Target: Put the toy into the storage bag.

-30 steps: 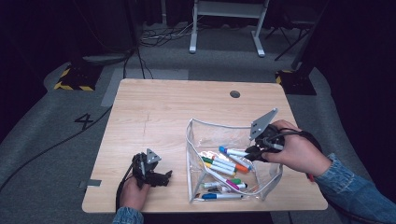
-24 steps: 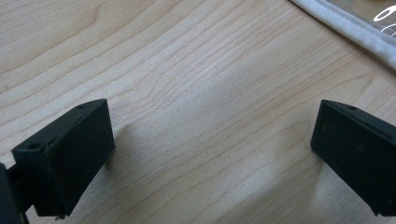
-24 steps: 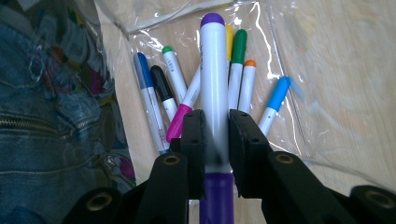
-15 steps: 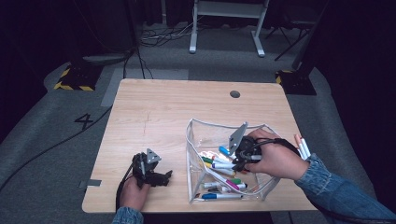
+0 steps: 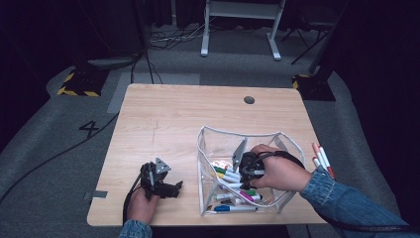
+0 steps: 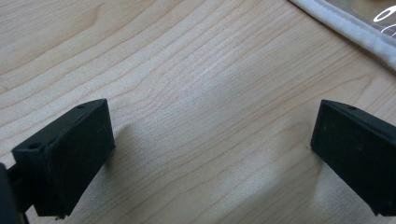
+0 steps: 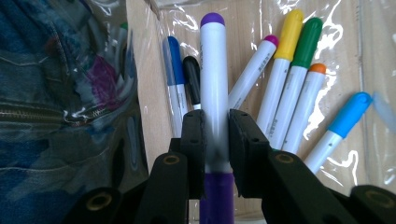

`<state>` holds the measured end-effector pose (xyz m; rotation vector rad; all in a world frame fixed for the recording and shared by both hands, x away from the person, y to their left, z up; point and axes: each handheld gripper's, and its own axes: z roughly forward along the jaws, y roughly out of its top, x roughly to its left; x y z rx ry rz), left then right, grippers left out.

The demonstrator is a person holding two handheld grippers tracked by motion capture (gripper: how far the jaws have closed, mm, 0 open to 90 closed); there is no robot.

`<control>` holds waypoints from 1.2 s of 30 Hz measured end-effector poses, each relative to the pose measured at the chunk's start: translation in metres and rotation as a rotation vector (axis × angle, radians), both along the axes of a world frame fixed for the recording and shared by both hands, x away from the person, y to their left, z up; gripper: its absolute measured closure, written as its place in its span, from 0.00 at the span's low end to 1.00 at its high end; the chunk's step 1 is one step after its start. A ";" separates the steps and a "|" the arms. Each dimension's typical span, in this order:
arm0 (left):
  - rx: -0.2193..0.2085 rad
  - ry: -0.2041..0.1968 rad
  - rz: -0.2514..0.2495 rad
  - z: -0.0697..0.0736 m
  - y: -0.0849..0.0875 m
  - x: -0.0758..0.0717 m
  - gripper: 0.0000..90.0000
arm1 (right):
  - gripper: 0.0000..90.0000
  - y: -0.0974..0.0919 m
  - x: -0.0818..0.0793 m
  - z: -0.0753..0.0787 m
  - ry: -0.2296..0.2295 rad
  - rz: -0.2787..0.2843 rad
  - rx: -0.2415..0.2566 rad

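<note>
Two right gripper (image 7: 215, 135) jaws clamped on purple marker (image 7: 214, 79), left gripper (image 6: 210, 154) jaws wide apart

Right gripper (image 5: 246, 167) sat inside clear pouch (image 5: 208, 148), lower right of frame, among markers (image 5: 229, 175); left gripper (image 5: 163, 187) lay lower left.

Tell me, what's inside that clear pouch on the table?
The pouch holds coloured markers: blue, black, yellow, green, orange ones. The right gripper is inside too, clamped on a purple marker. The hand covers whatever lies beneath it.
</note>
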<state>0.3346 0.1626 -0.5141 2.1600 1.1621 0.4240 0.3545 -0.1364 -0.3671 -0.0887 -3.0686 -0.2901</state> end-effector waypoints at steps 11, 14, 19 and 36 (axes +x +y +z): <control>0.001 -0.002 0.000 0.000 0.000 0.000 0.00 | 0.86 0.004 0.002 -0.019 0.059 -0.009 -0.017; 0.001 -0.002 0.000 0.000 0.000 0.000 0.00 | 0.86 0.005 0.000 -0.022 0.077 -0.006 -0.020; 0.001 -0.002 0.000 0.000 0.000 0.000 0.00 | 0.77 0.005 -0.001 -0.026 0.090 -0.007 -0.016; 0.001 -0.002 0.000 0.000 0.000 0.000 0.00 | 0.56 -0.054 0.003 0.071 -0.187 -0.293 0.452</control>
